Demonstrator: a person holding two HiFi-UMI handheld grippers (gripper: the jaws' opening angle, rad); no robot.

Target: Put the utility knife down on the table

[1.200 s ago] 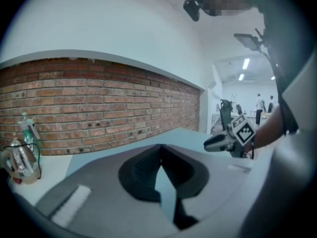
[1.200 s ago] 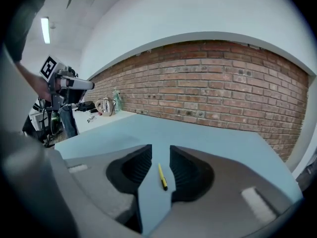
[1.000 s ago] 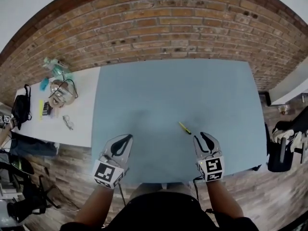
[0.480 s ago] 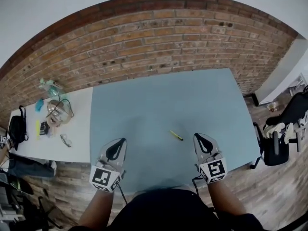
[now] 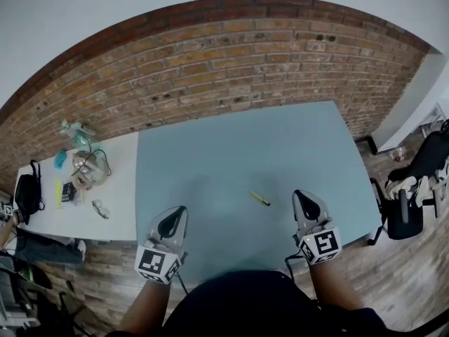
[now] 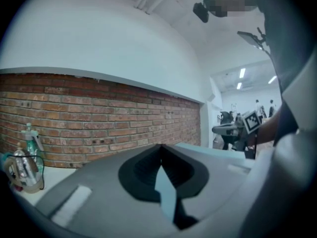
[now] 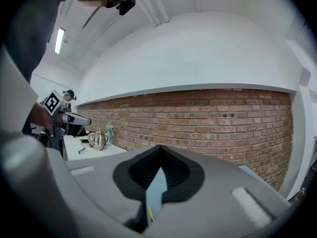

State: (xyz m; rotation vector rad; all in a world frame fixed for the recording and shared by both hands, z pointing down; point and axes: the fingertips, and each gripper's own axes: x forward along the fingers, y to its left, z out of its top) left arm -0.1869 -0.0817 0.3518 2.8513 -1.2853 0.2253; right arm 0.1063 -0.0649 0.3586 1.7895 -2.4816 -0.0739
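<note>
Ok so the utility knife (image 5: pixel 260 199) is lying flat on the blue table (image 5: pixel 210 153). It's a skinny yellow thing sitting on its own, a bit right of the middle and toward the near edge. Nothing is touching it.

The right tongs (image 5: pixel 306 198) are closed with the tips pressed together and nothing between them. They sit just right of the knife and nearer the person, clear of it. In the right gripper view there's a sliver of yellow low down through the slit behind the tips, so the knife is ahead of them, not in them.

The left tongs (image 5: pixel 176 215) are closed too, also empty, over by the near-left part of the blue table and well apart from the knife. Both point roughly away from the person, toward the brick wall (image 5: pixel 231 55).

Off to the left there's a white table (image 5: pixel 123 188) butted against the blue one. It has a pile of clutter, including a clear bottle (image 5: pixel 74 130), and a black bag (image 5: pixel 29 188) hangs at its far end. A black chair (image 5: pixel 405 213) stands on the wood floor (image 5: pixel 400 279) to the right.
</note>
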